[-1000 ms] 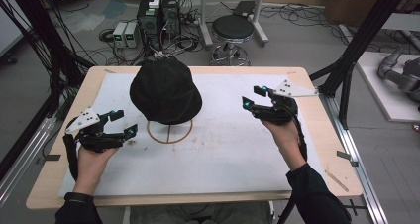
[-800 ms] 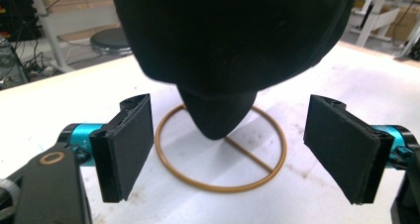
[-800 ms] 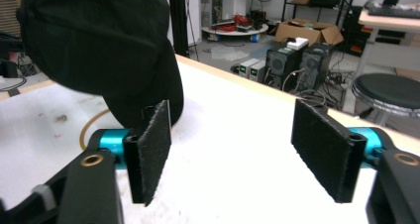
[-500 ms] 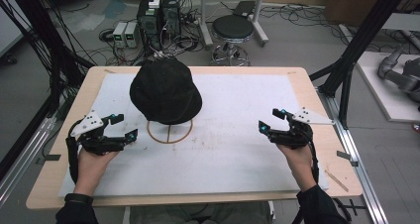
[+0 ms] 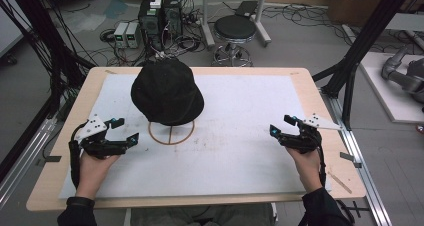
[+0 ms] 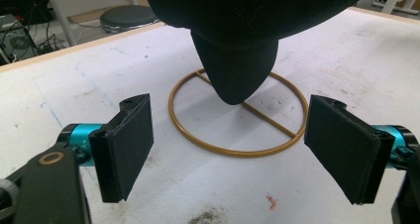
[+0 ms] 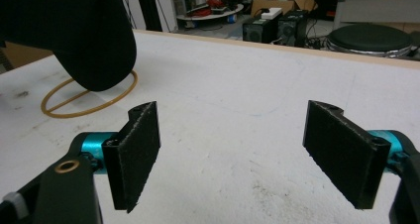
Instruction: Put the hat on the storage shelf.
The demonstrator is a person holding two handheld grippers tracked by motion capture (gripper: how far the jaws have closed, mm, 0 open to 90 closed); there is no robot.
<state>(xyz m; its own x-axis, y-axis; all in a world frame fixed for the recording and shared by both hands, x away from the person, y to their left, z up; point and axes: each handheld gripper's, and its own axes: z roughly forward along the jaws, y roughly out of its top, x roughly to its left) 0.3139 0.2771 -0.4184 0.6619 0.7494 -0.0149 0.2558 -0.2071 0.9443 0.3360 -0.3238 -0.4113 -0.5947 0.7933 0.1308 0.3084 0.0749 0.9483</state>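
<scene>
While both claws gape empty, the black cap [image 5: 167, 91] sits domed on its ring stand [image 5: 171, 134].

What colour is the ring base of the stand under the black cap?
Golden brown, like brass: the ring base shows best in the left gripper view, beneath the cap.

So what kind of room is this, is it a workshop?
Probably a lab or workshop for recording hand tasks. A black metal frame stands around the table, computers and tangled cables sit on the floor, and a black cap hangs on a stand as a test thing.
</scene>
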